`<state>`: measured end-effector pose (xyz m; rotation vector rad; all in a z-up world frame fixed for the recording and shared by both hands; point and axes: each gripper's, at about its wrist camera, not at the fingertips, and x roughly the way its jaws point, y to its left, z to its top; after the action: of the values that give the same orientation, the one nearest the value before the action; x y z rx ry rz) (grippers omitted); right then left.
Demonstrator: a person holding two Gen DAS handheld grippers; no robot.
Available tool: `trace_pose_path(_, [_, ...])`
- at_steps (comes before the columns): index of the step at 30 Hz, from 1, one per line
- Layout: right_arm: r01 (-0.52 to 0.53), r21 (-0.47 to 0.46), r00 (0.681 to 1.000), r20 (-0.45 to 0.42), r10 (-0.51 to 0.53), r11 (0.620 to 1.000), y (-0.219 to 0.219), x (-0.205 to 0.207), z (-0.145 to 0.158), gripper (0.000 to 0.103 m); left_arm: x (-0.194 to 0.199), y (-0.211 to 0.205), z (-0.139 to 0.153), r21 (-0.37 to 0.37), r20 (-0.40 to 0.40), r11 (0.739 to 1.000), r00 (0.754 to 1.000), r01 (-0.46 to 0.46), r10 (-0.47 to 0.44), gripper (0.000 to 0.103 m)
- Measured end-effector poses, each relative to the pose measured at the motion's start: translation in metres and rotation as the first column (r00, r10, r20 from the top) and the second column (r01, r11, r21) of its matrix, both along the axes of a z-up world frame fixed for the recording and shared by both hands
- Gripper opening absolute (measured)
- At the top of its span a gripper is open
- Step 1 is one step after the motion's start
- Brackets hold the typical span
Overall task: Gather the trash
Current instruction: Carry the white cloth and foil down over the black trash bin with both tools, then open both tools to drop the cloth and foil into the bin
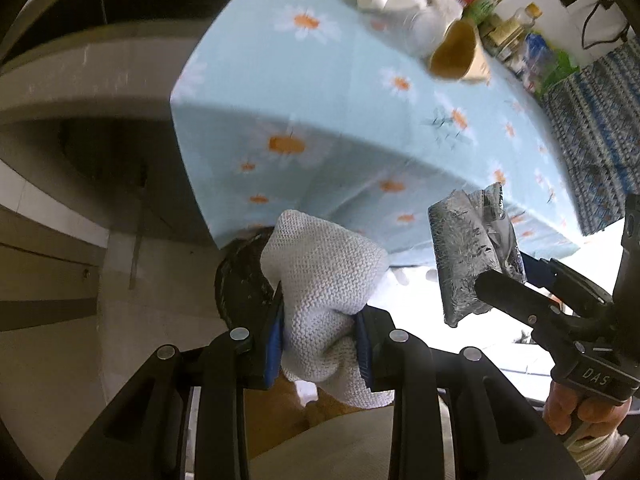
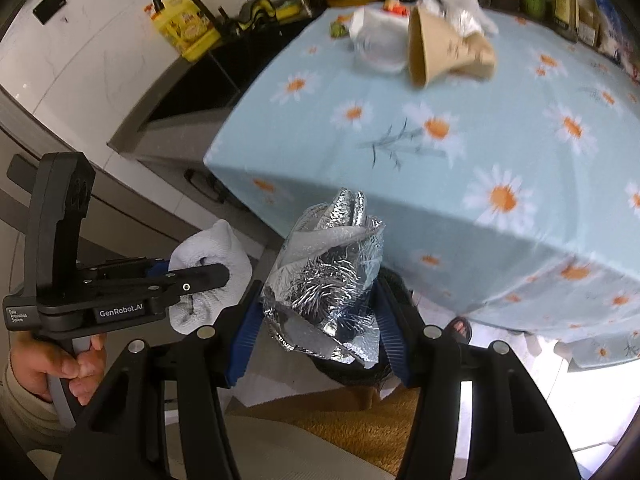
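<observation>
Two pieces of trash are held off the table: a crumpled white paper towel (image 1: 324, 304) is pinched between the closed jaws of the left gripper (image 1: 320, 344), and a wad of silver foil wrapper (image 2: 328, 284) is clamped in the right gripper (image 2: 320, 320). Ahead of both jaws, a paper cup (image 2: 436, 52) lies tipped on the daisy tablecloth (image 2: 440, 152).
</observation>
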<state>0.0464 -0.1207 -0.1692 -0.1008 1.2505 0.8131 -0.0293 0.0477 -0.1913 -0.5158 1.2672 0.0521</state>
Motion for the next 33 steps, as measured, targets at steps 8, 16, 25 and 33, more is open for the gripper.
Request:
trace_pose_path(8, [-0.011, -0.061, 0.997, -0.080, 0.007, 0.998, 0.006, -0.008, -0.051, 0.055, -0.005, 0.003, -0.048, -0.036, -0.082, 0.999, 0.997, 0.000, -0.003, 0.028])
trace_pose_path(16, [-0.027, -0.095, 0.991, -0.133, 0.015, 0.995, 0.012, -0.009, -0.094, 0.055, -0.010, 0.005, -0.096, -0.061, -0.156, 0.998, 0.988, -0.008, -0.002, 0.028])
trace_pose_path(25, [-0.023, -0.116, 0.981, -0.193, 0.000, 0.993, 0.024, -0.003, -0.135, 0.056, -0.003, 0.007, -0.129, -0.058, -0.208, 0.998, 0.978, -0.020, 0.007, 0.029])
trace_pose_path(33, [-0.016, -0.114, 0.980, -0.200, -0.007, 0.993, 0.020, 0.005, -0.145, 0.061, 0.006, 0.010, -0.141, -0.053, -0.226, 0.998, 0.974, -0.023, 0.010, 0.034])
